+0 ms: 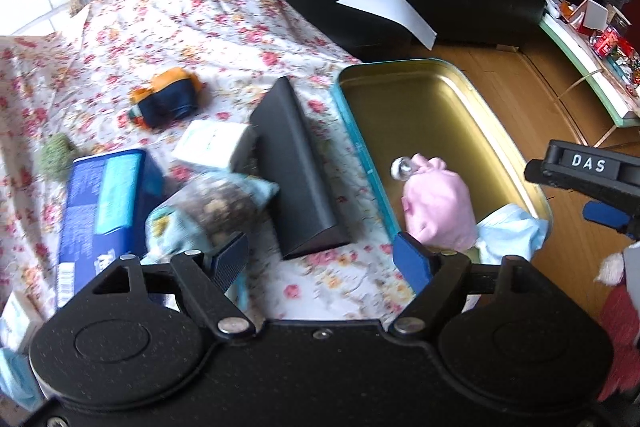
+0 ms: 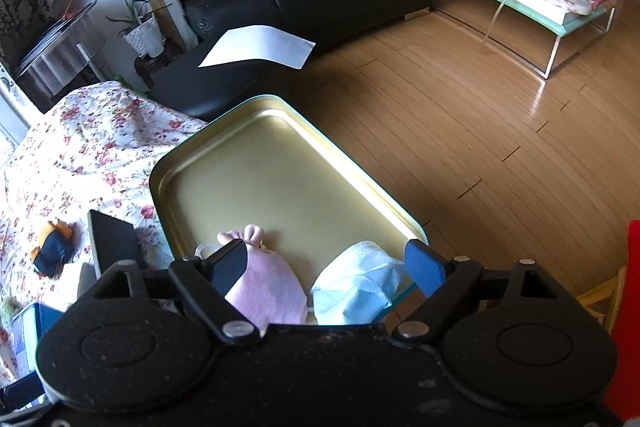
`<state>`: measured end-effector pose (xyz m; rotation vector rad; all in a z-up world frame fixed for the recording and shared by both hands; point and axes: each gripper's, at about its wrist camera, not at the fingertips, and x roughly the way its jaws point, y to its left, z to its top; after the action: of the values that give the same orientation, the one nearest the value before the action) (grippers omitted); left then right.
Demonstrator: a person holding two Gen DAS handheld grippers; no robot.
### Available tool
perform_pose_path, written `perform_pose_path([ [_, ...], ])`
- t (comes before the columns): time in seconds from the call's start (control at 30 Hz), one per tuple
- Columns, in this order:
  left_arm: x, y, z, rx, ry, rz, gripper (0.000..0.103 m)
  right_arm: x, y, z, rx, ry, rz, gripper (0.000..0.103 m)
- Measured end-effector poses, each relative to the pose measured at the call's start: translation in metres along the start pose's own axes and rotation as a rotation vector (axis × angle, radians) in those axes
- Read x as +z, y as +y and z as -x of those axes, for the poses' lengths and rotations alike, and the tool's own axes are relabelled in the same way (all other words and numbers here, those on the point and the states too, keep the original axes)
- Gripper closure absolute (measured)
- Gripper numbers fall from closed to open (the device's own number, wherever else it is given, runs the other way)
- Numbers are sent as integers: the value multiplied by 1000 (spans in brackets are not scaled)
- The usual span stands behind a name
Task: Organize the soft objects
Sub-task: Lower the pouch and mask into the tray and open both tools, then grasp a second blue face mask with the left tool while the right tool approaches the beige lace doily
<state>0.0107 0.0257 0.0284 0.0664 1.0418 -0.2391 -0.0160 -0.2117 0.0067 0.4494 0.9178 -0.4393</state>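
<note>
Two soft things already lie in the tin (image 2: 280,163): a pink pouch (image 1: 438,211) and a pale blue mask (image 2: 356,287), side by side at the tin's 6 o'clock end in the right wrist view, the pouch toward 7 and the mask toward 5. The mask slumps over the near rim. The rest of the gold floor is bare, so there is plenty of room left.

More remains outside, on the floral cloth (image 1: 200,27). In the left wrist view an orange-and-navy fabric bundle (image 1: 166,103) sits at about 10 o'clock from the tin, well apart from it. A fuzzy green ball (image 1: 58,155) lies farther out at 9 o'clock. A bag of mixed pieces (image 1: 212,203) rests near the left hand-held gripper (image 1: 320,259), against a black wedge-shaped box (image 1: 296,167). A blue carton (image 1: 102,211) and a white box (image 1: 212,145) look rigid and probably stay put.

The left hand-held gripper is spread wide and holds nothing, poised over the cloth between the bag and the tin. The right hand-held gripper (image 2: 326,263) is also wide and carries nothing, hovering over the pouch and mask at the tin's near end.

By my reckoning the job is under half done: two items placed, at least three soft ones left, the bundle and green ball being the clearest candidates.
</note>
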Motion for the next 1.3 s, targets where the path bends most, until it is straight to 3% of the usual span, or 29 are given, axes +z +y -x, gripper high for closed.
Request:
perform_pose_path([
  [0.37, -26, 56, 39, 73, -29, 77, 27, -6, 10, 4, 26, -3, 59, 16],
  [0.63, -41, 106, 58, 196, -48, 159, 27, -10, 18, 8, 40, -9, 102, 16],
  [1.1, -76, 213, 51, 498, 44, 299, 24, -26, 54, 16, 93, -21, 255, 14],
  [1.2, -82, 231, 45, 522, 69, 356, 24, -33, 64, 19, 126, -18, 280, 14],
  [1.3, -88, 238, 42, 526, 76, 346, 24, -43, 77, 23, 171, -3, 312, 14],
])
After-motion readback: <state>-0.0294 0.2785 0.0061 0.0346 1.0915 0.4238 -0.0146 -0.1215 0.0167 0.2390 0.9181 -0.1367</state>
